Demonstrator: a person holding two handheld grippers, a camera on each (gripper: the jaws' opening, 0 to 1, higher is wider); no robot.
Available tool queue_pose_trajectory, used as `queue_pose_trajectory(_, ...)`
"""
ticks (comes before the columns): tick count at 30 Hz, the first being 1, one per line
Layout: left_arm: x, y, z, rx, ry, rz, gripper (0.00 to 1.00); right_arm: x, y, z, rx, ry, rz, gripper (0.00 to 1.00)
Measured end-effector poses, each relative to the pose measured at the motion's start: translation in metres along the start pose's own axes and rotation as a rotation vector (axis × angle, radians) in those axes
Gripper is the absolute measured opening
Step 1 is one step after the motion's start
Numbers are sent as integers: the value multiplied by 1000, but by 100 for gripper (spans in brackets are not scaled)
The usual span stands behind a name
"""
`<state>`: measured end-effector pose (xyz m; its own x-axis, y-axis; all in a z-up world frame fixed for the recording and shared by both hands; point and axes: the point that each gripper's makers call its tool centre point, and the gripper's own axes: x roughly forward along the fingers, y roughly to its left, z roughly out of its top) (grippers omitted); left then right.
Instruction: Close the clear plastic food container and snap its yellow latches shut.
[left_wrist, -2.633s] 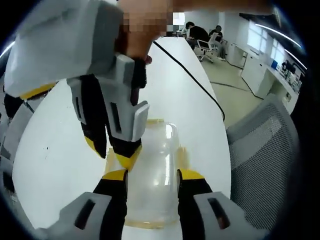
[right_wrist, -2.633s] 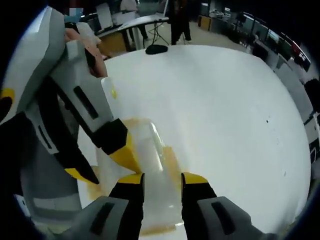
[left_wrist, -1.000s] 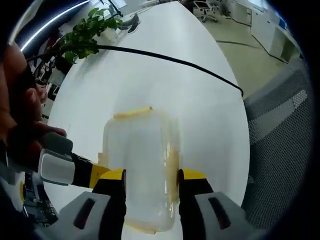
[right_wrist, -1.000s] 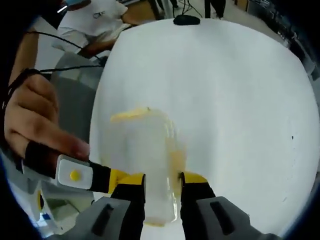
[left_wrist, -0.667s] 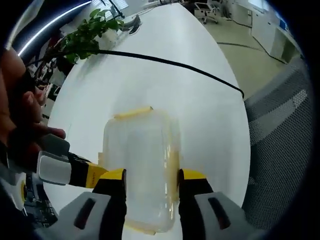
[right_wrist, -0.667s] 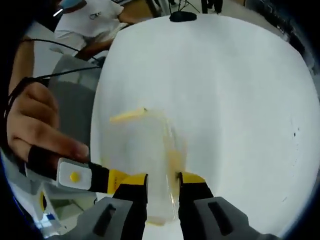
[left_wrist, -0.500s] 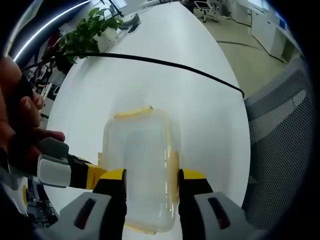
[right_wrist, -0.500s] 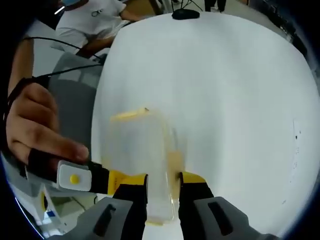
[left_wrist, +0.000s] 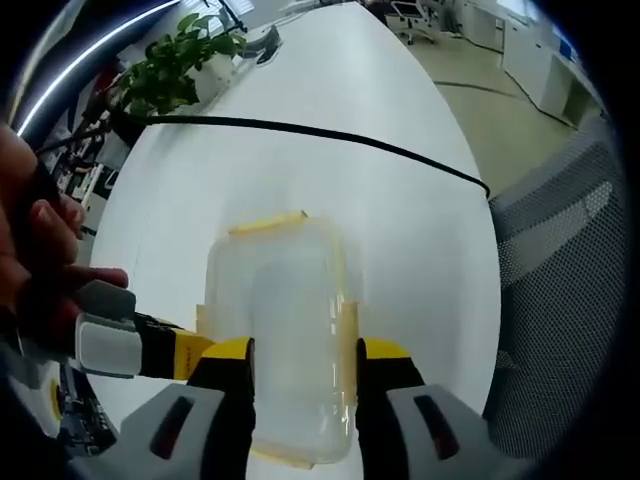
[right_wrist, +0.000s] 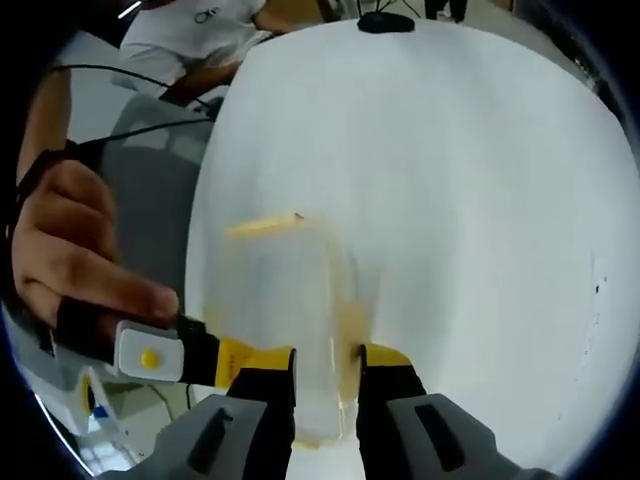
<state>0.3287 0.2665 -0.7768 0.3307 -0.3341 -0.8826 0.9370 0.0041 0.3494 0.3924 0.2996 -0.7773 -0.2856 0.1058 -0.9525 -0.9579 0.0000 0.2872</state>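
One container: clear plastic food container (left_wrist: 283, 330) lies on the white table (left_wrist: 330, 190), lid down on the body, seen also in the right gripper view (right_wrist: 285, 320).
Long axis: runs near to far, away from both cameras, so each gripper looks along its length from an opposite end.
Latches: a yellow latch (left_wrist: 266, 224) shows at the far short end in the left gripper view, another far-end latch (right_wrist: 262, 226) in the right gripper view; a long-side latch (left_wrist: 346, 335) sits just beside the left gripper's right jaw. Whether each is fully snapped is hard to tell through the clear plastic.
Left gripper (left_wrist: 302, 358): jaws straddle the near end of the box, pressed against its long sides, gripping it.
Right gripper (right_wrist: 322, 363): jaws set around a narrow edge at its own near end, seemingly clamped there.
Handling: probably light, stiff but thin-walled and slippery; it could skate on the smooth table, so hold the long walls and press latches at their free edge.
Around: a black cable (left_wrist: 330, 140), a potted plant (left_wrist: 175, 75) at the far left, a mesh chair (left_wrist: 555, 320) on the right, a person's hand (right_wrist: 75, 250).
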Motion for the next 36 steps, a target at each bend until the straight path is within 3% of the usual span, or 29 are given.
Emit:
queue_pose_trajectory(3,0,-1,0,-6,-8,-3,37,2,1,1,-17,26,2,20)
queue_pose_trajectory(6,-1,-5,2,1,-14,-7,37,3,2,1,10,11,70,19)
queue_pose_trajectory(7,-2,-5,0,-48,-32,-23,37,2,-2,4,25,7,58,18)
queue_pose_trajectory(9,-3,-1,-6,-49,-38,-52,37,2,2,7,-32,14,81,18)
queue_pose_trajectory(14,-3,-2,-1,-4,-7,4,38,5,7,2,-58,32,40,20)
queue_pose_trajectory(18,-3,-2,-1,23,3,15,38,2,4,2,-14,72,19,21)
queue_pose_trajectory(20,-4,0,-2,39,-13,18,38,-1,1,1,2,49,1,21)
queue_pose_trajectory(22,-4,1,-5,69,-28,20,39,-3,-2,2,70,-6,-29,21)
queue_pose_trajectory(29,-2,1,-5,95,-60,52,40,-9,-2,1,83,-199,-113,21)
queue_pose_trajectory(32,-2,-2,-4,141,-53,49,46,-10,0,-4,69,-216,-151,23)
queue_pose_trajectory(36,-5,-9,-3,74,-58,11,55,-11,7,-17,47,-218,-199,28)
